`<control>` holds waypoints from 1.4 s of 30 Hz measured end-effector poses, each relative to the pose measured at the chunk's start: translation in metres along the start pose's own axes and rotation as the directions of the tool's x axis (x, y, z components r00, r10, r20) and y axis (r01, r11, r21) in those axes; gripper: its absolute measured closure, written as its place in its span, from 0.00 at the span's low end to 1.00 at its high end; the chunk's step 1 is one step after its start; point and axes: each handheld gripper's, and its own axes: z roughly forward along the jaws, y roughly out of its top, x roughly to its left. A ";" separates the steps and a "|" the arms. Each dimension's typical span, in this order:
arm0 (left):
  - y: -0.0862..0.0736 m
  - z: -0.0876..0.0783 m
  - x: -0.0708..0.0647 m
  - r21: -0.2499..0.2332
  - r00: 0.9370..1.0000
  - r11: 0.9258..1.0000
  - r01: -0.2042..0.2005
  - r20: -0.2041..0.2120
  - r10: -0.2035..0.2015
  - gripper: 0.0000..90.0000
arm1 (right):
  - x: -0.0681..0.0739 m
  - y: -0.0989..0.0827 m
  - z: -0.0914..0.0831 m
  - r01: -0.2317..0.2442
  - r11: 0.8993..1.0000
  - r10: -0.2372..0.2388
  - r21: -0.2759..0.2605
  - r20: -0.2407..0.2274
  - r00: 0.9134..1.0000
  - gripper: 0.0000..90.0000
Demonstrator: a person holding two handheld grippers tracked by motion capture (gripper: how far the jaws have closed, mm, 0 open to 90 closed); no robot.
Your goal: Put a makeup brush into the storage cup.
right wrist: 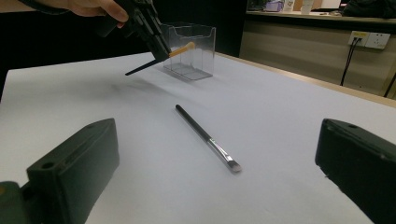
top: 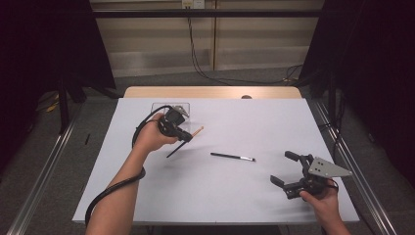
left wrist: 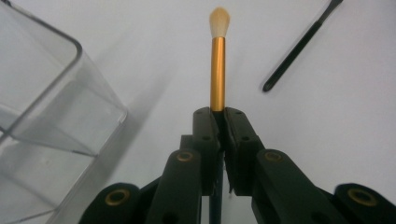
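Two grippers, left gripper (top: 186,134) raised, clamping gold brush (left wrist: 217,70), right gripper (top: 288,169) low, agape.

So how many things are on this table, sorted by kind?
Makeup brushes: 2, a gold-handled brush clamped in the left gripper and a black brush lying flat.
Clear plastic boxes: 1.
Total: 3.

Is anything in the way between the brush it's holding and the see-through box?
Nothing visible is. The left gripper is shut on the gold-handled brush, lifted off the white table, right beside the clear box. The black brush lies off on the other side, and the right gripper waits open.
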 end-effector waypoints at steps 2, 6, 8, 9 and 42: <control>0.000 -0.002 -0.001 -0.034 1.000 0.999 0.009 0.006 -0.009 0.93 | 0.000 0.000 0.000 0.000 1.000 0.000 0.001 0.001 1.000 0.00; -0.001 -0.005 -0.002 -0.105 1.000 0.994 0.017 0.015 -0.015 0.93 | 0.000 0.000 0.000 0.000 1.000 0.000 0.001 0.000 1.000 0.00; -0.001 -0.007 -0.002 -0.140 0.999 0.990 0.033 0.011 -0.031 0.93 | 0.000 0.000 0.000 0.002 1.000 -0.002 0.002 -0.002 1.000 0.00; -0.002 -0.008 -0.001 -0.155 0.999 0.987 0.038 0.013 -0.036 0.93 | 0.000 0.000 0.000 0.002 1.000 -0.002 0.005 -0.001 1.000 0.00; -0.020 -0.036 0.003 -0.606 0.984 0.788 0.113 -0.040 -0.172 0.93 | 0.001 0.000 0.001 0.005 1.000 -0.005 0.005 -0.004 1.000 0.00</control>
